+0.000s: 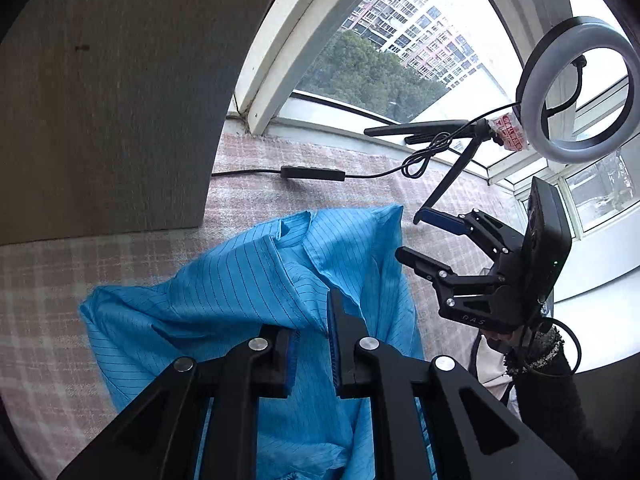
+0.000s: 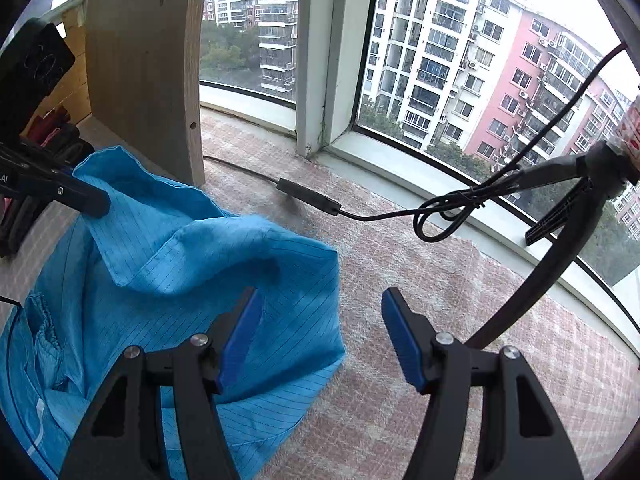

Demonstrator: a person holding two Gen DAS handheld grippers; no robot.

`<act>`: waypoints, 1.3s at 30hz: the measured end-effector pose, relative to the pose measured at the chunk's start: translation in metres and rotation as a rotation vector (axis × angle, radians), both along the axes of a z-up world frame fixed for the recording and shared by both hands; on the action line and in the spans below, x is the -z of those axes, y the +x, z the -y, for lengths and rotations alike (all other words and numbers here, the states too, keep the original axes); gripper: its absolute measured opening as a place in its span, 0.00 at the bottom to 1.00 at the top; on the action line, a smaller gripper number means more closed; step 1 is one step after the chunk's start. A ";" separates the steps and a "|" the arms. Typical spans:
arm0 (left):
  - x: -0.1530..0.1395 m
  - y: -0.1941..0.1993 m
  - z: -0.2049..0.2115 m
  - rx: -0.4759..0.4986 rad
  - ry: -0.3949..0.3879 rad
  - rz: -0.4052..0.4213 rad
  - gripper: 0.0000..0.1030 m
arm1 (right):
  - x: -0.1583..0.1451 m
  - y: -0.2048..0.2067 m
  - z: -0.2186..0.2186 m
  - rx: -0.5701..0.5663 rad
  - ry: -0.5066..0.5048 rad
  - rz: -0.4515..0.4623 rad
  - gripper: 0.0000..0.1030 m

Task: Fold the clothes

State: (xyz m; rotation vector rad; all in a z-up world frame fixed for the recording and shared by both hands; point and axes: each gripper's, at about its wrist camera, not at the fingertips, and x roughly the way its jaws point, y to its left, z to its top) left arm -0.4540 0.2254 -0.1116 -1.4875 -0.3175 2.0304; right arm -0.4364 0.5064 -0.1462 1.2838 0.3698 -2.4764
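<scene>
The blue garment [image 1: 240,280] is lying crumpled on the checked cloth [image 1: 48,280] beside the board [image 1: 100,100], collar pointing toward the window. The left gripper [image 1: 312,320] is pinching its fabric; the right gripper [image 2: 320,320] is gaping, holding nothing.

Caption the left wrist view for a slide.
Left gripper pinches the blue garment; open right gripper hovers beside it.

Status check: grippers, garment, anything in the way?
Left gripper shut on blue garment. Right gripper open, empty, at its edge. Ring-light cable lies beyond.
</scene>
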 end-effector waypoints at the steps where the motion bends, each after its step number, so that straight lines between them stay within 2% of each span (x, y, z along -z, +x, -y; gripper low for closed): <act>1: -0.012 -0.001 -0.001 0.013 0.005 -0.022 0.10 | -0.001 -0.002 0.006 -0.032 0.014 -0.003 0.60; 4: -0.044 -0.007 -0.002 0.025 -0.020 -0.098 0.10 | 0.004 -0.011 0.021 -0.072 0.082 -0.010 0.59; 5: -0.053 -0.006 -0.003 0.024 -0.029 -0.129 0.10 | 0.007 -0.016 0.023 -0.068 0.068 0.008 0.57; 6: -0.062 -0.006 -0.003 0.026 -0.030 -0.148 0.10 | 0.009 -0.021 0.023 -0.057 0.044 0.031 0.28; 7: -0.071 -0.004 0.000 0.029 -0.029 -0.170 0.10 | 0.010 -0.025 0.022 -0.040 0.020 0.056 0.04; 9: -0.080 0.001 0.001 0.035 -0.063 -0.215 0.10 | 0.007 -0.028 0.017 -0.008 -0.035 0.096 0.03; 11: -0.076 0.010 0.002 0.074 -0.088 -0.243 0.11 | 0.003 -0.022 0.019 -0.024 -0.015 0.091 0.03; 12: -0.073 0.016 0.003 0.099 -0.101 -0.262 0.19 | 0.001 -0.018 0.020 -0.032 -0.005 0.088 0.03; 14: -0.054 0.033 0.001 0.156 -0.241 -0.336 0.28 | -0.001 -0.010 0.021 -0.037 0.034 0.070 0.08; 16: -0.031 0.052 0.000 0.239 -0.406 -0.414 0.31 | -0.002 -0.002 0.020 -0.042 0.063 0.049 0.30; 18: 0.000 0.064 -0.008 0.323 -0.573 -0.508 0.33 | 0.002 0.002 0.016 -0.049 0.065 0.044 0.44; 19: 0.015 0.070 -0.012 0.364 -0.656 -0.554 0.33 | 0.005 0.003 0.014 -0.051 0.063 0.049 0.45; 20: 0.027 0.072 -0.015 0.389 -0.706 -0.585 0.33 | 0.011 0.001 0.011 -0.056 0.058 0.073 0.45; 22: 0.046 0.069 -0.023 0.444 -0.735 -0.599 0.33 | 0.021 -0.003 0.009 -0.061 0.063 0.107 0.45; 25: 0.053 0.053 -0.036 0.461 -0.715 -0.601 0.34 | 0.031 -0.013 0.010 -0.072 0.098 0.123 0.45; 28: 0.045 0.025 -0.041 0.410 -0.632 -0.555 0.32 | 0.036 -0.026 0.018 -0.087 0.108 0.111 0.45; 29: 0.040 0.017 -0.038 0.391 -0.585 -0.534 0.24 | 0.036 -0.030 0.022 -0.096 0.102 0.103 0.45; 30: 0.035 0.008 -0.035 0.372 -0.537 -0.512 0.07 | 0.036 -0.033 0.026 -0.108 0.100 0.093 0.45; 31: 0.031 0.001 -0.031 0.356 -0.506 -0.483 0.01 | 0.036 -0.036 0.030 -0.119 0.098 0.084 0.45; 32: 0.026 -0.007 -0.028 0.340 -0.475 -0.454 0.02 | 0.035 -0.038 0.033 -0.126 0.093 0.083 0.45; 33: 0.021 -0.011 -0.025 0.331 -0.463 -0.440 0.01 | 0.034 -0.039 0.036 -0.134 0.088 0.081 0.42; 34: 0.016 -0.016 -0.021 0.322 -0.452 -0.426 0.01 | 0.031 -0.039 0.038 -0.140 0.074 0.079 0.27; 36: 0.003 -0.017 -0.015 0.305 -0.428 -0.419 0.01 | 0.024 -0.039 0.038 -0.138 0.027 0.106 0.07; 39: -0.021 -0.008 -0.006 0.295 -0.375 -0.410 0.01 | -0.002 -0.028 0.028 -0.079 -0.079 0.089 0.04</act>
